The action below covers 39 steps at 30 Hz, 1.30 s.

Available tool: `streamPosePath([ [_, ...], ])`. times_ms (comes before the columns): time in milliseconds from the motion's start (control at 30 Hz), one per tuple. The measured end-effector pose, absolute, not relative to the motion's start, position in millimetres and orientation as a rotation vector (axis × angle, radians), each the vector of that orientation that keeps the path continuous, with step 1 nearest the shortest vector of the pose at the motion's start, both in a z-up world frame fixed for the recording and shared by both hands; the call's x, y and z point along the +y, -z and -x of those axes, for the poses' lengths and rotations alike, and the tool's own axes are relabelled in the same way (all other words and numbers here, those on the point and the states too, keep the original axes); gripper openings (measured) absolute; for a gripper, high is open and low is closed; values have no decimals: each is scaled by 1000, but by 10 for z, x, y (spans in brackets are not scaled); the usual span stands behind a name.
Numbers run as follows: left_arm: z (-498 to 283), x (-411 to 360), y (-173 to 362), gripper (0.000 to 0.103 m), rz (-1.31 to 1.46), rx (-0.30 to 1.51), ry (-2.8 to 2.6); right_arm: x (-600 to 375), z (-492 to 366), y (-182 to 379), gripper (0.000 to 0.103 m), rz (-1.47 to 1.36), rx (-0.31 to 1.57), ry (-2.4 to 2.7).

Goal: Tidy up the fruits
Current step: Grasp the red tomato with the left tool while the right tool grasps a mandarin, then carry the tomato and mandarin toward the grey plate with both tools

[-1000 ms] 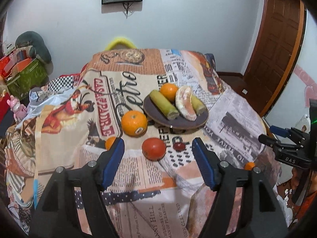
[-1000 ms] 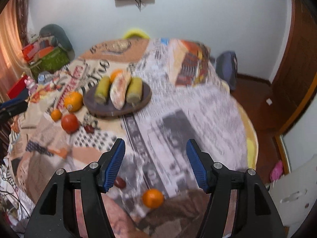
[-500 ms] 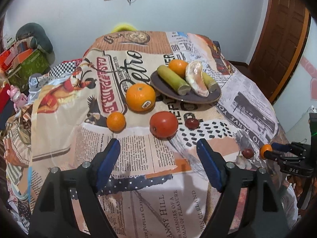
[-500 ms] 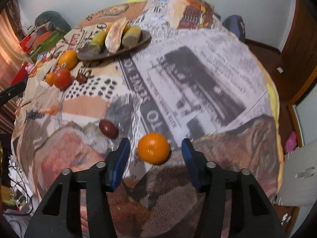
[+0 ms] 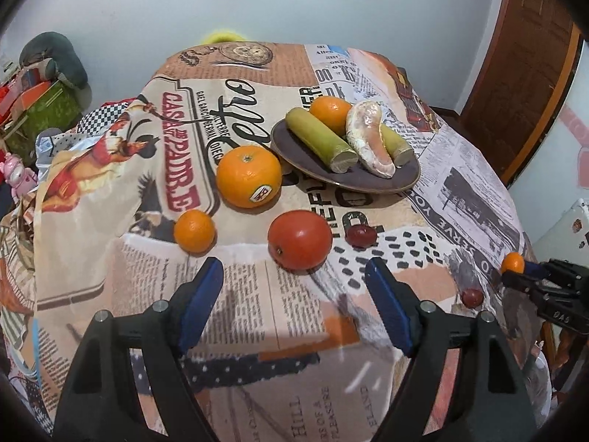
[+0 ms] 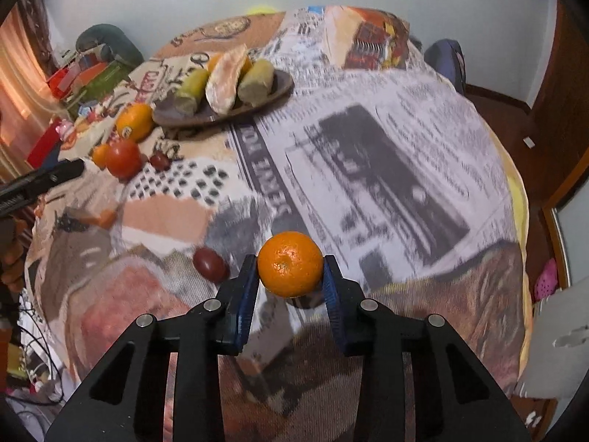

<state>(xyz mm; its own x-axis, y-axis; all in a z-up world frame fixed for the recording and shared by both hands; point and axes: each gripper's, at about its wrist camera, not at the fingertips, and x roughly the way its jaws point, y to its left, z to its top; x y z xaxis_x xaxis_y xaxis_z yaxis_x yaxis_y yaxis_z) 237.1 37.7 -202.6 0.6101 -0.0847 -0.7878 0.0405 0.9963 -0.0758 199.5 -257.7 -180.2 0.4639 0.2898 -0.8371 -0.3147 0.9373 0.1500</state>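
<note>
My right gripper (image 6: 291, 276) is shut on a small mandarin (image 6: 290, 263) near the table's front edge; it also shows in the left wrist view (image 5: 512, 262). A dark red fruit (image 6: 210, 264) lies just left of it. My left gripper (image 5: 294, 294) is open and empty, just short of a red tomato (image 5: 299, 239). Around the tomato lie a small mandarin (image 5: 194, 230), a large stickered orange (image 5: 248, 175) and a dark red fruit (image 5: 362, 235). A dark plate (image 5: 368, 180) holds two green cane pieces, an orange and a peeled pomelo wedge.
The round table wears a newspaper-print cloth (image 6: 386, 140) that drapes over its edges. Boxes and toys (image 5: 33, 103) are piled at the left by the wall. A wooden door (image 5: 522, 55) stands at the right. A chair back (image 6: 445, 62) shows beyond the table.
My right gripper has closed on the small mandarin at the table edge. My left gripper has moved closer to the tomato and stayed open.
</note>
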Motion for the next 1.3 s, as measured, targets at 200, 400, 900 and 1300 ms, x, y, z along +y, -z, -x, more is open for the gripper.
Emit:
streamPosePath([
  [200, -2623, 328, 2194, 79, 56, 962, 85, -2482, -2171, 1717, 32, 18, 987, -393],
  [400, -2779, 318, 2319, 60, 63, 979, 95, -2363, -2330, 1724, 32, 28, 974, -408],
  [900, -2835, 344, 2370, 48, 86, 974, 93, -2169, -2512, 1728, 32, 26, 960, -451],
  [1300, -2890, 383, 1971, 48, 72, 878, 95, -2062, -2712, 1552, 32, 14, 904, -463],
])
